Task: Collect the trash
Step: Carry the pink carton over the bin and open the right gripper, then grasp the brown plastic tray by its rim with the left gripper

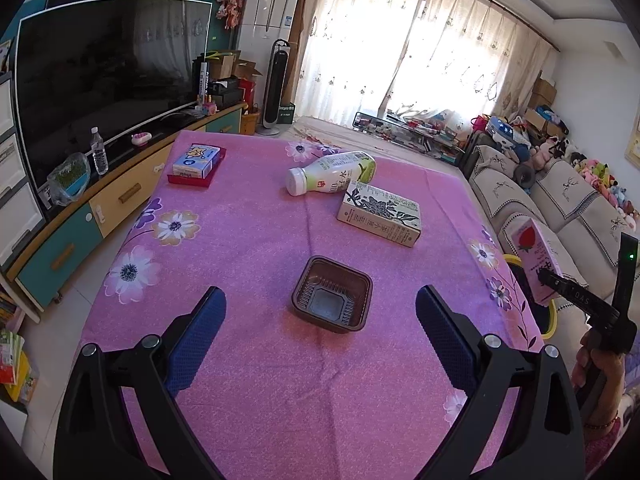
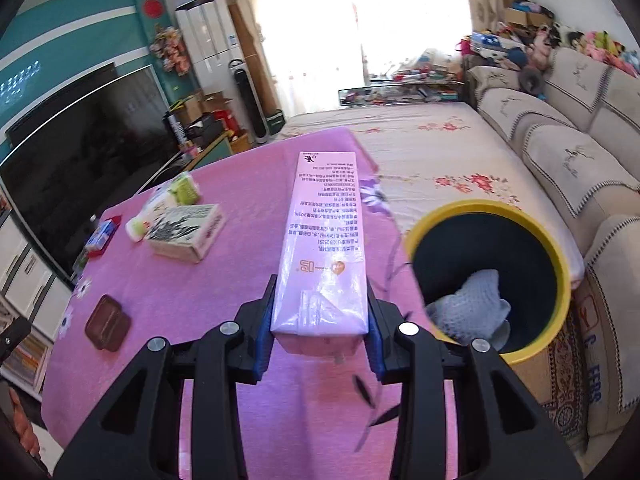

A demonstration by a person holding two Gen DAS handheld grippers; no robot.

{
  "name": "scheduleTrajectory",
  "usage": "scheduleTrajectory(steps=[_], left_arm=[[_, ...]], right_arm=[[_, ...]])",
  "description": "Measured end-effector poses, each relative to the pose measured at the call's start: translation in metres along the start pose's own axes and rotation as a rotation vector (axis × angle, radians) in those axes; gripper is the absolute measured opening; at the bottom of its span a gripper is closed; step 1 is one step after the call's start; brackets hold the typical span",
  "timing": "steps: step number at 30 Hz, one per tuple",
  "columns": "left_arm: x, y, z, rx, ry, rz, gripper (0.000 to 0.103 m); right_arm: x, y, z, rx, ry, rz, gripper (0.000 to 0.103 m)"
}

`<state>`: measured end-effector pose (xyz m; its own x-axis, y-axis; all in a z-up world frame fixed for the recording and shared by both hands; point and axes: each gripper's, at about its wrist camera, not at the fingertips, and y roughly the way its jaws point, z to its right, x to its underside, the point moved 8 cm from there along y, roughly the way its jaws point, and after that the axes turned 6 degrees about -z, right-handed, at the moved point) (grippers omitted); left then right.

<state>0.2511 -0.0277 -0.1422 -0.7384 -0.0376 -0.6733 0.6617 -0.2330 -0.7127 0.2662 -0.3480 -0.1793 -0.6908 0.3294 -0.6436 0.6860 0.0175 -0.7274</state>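
Note:
My right gripper (image 2: 320, 332) is shut on a pink drink carton (image 2: 326, 248) and holds it above the table's right edge, beside the yellow-rimmed bin (image 2: 490, 276). The carton (image 1: 534, 264) and right gripper (image 1: 560, 284) also show in the left wrist view. My left gripper (image 1: 320, 320) is open and empty above a brown plastic tray (image 1: 331, 294). A white bottle (image 1: 330, 173) lies on its side next to a beige patterned carton (image 1: 380, 216). Bottle (image 2: 160, 208), carton (image 2: 186, 232) and tray (image 2: 107, 323) also show in the right wrist view.
The table has a pink flowered cloth (image 1: 240, 240). A blue box on a red tray (image 1: 196, 162) sits at its far left. The bin holds a grey cloth (image 2: 470, 312). A TV stand (image 1: 80, 208) is to the left, a sofa (image 1: 560, 200) to the right.

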Motion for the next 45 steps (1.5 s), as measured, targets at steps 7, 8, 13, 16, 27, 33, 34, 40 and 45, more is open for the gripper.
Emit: scheduleTrajectory(steps=[7,8,13,16,27,33,34,40,45], left_arm=[[0.002,0.008,0.014,-0.006,0.021,-0.020,0.094],[0.002,0.009,0.016,-0.008,0.025,-0.023,0.094],[0.002,0.013,0.025,-0.010,0.045,-0.033,0.094],[0.004,0.015,0.029,-0.014,0.055,-0.038,0.094],[0.012,0.050,0.034,0.023,0.075,-0.106,0.094],[0.006,0.079,0.027,0.028,0.107,-0.150,0.094],[0.004,0.085,0.026,0.032,0.112,-0.161,0.094],[0.004,0.120,0.021,0.037,0.148,-0.227,0.094],[0.006,0.139,0.015,0.028,0.161,-0.268,0.094]], right_arm=[[-0.003,0.016,0.092,0.123,0.138,-0.016,0.036],[-0.003,0.020,0.101,0.134,0.151,-0.023,0.036],[0.003,0.049,0.133,0.194,0.181,-0.084,0.054],[0.004,0.048,0.141,0.195,0.220,-0.051,0.067],[0.008,0.031,0.120,0.128,0.191,-0.028,0.067],[0.005,0.028,0.105,0.109,0.162,-0.031,0.067],[0.005,0.028,0.103,0.108,0.158,-0.032,0.067],[0.005,0.029,0.097,0.107,0.146,-0.041,0.067],[0.006,0.031,0.097,0.109,0.144,-0.046,0.067]])
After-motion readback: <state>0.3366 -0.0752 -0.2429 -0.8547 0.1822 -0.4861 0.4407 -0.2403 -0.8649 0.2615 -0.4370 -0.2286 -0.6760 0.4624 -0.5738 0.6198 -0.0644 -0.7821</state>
